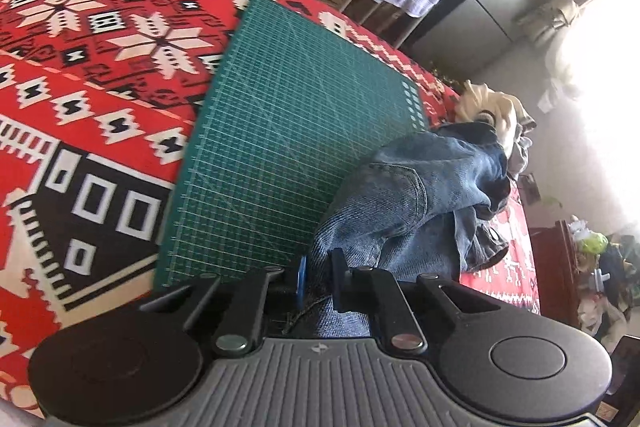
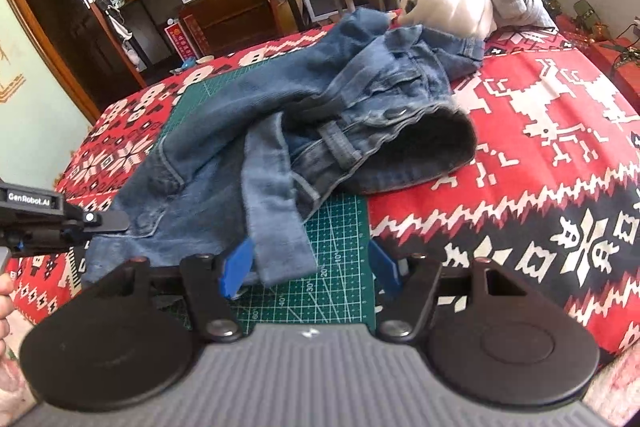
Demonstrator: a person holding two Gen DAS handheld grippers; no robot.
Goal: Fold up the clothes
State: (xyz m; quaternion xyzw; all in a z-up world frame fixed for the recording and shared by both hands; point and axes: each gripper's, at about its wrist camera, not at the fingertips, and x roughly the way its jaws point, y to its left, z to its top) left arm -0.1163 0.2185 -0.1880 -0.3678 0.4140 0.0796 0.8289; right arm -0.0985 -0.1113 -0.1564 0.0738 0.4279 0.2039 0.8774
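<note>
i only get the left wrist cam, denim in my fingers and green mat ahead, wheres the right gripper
Observer: The right gripper hangs open over the near edge of the green mat.
Operator: anything between its fingers
Observer: A loose strip of the jeans ends between them, close to one finger, and neither pad presses on it.
Operator: and where does the waistband sit
Observer: The waistband gapes open beyond the mat's edge, resting on the red blanket.
</note>
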